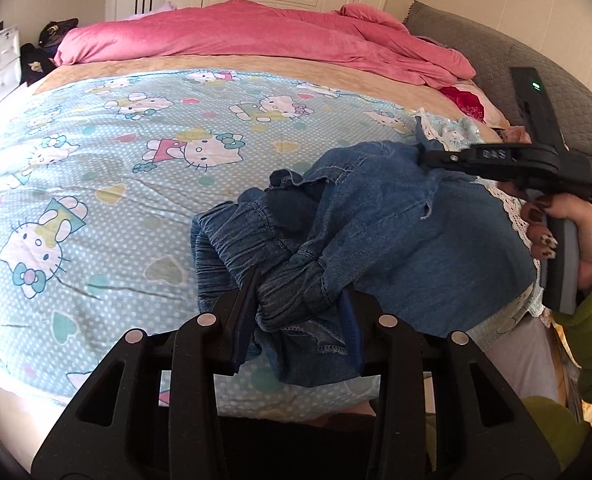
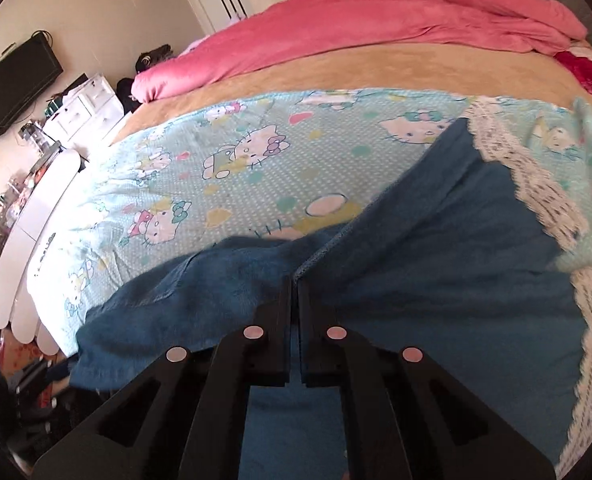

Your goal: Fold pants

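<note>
My left gripper (image 1: 302, 280) has its fingers spread around the gathered elastic waistband of the denim pants (image 1: 376, 232), and the bunched cloth fills the gap. My right gripper (image 2: 294, 280) has its fingers pressed together on a thin edge of the same soft blue denim. The pants lie crumpled at the near edge of the bed, on the cartoon-cat sheet (image 1: 136, 160). To the left the sheet is flat and free; a pink quilt (image 1: 256, 36) is heaped far behind.

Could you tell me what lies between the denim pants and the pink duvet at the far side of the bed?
Left wrist view: patterned sheet, then a tan blanket strip, between pants and duvet.
</note>
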`<state>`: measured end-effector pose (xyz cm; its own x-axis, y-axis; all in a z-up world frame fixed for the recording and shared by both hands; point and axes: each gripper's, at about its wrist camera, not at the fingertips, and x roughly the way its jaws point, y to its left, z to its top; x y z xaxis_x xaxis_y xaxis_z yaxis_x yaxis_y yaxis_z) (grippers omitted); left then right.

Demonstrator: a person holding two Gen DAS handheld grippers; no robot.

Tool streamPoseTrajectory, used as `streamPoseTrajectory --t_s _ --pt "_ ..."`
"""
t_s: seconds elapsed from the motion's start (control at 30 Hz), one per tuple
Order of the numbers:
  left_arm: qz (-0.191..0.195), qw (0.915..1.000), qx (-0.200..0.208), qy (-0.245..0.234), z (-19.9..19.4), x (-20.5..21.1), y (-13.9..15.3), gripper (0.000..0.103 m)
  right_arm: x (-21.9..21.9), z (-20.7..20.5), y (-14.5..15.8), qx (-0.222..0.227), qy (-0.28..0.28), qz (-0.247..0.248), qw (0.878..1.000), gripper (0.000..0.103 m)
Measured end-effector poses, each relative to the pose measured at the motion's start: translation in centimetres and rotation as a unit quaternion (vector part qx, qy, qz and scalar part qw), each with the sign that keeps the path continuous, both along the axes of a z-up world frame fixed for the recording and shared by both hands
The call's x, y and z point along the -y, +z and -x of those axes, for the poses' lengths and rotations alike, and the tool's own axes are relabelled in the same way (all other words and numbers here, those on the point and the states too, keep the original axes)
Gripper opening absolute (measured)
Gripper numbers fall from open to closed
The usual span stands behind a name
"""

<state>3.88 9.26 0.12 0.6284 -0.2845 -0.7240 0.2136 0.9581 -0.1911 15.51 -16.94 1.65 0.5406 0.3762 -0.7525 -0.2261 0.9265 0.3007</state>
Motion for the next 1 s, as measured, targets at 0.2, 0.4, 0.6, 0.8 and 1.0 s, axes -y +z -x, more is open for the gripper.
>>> streamPoseTrajectory --t_s 0.2,0.4,0.6,0.8,1.0 --pt "-0.005 1.0000 0.007 -0.003 0.5 0.0 0.4 0.031 2.4 5.1 0.6 0.009 -0.003 -0.010 1.000 0.002" --pt "-0.036 0.9993 -0.005 0.012 1.4 -0.4 -1.0 0.034 2.0 10.5 -1.9 -0.018 0.003 -0.011 1.000 0.002" --pt "-0.044 0.9985 -0.024 0.022 1.7 -1.0 -2.0 0.038 1.3 12.2 -3.9 -0.039 0.013 -0.004 0.999 0.002" --pt "-0.040 0.9983 -0.028 0.033 2.7 -1.8 -2.0 0.048 1.6 12.1 -4.2 -0.041 0.018 -0.008 0.999 0.002" --pt "-0.039 0.9971 -0.013 0.064 4.0 -3.1 -0.7 0.048 1.8 13.5 -3.3 -0.026 0.031 -0.012 0.999 0.002"
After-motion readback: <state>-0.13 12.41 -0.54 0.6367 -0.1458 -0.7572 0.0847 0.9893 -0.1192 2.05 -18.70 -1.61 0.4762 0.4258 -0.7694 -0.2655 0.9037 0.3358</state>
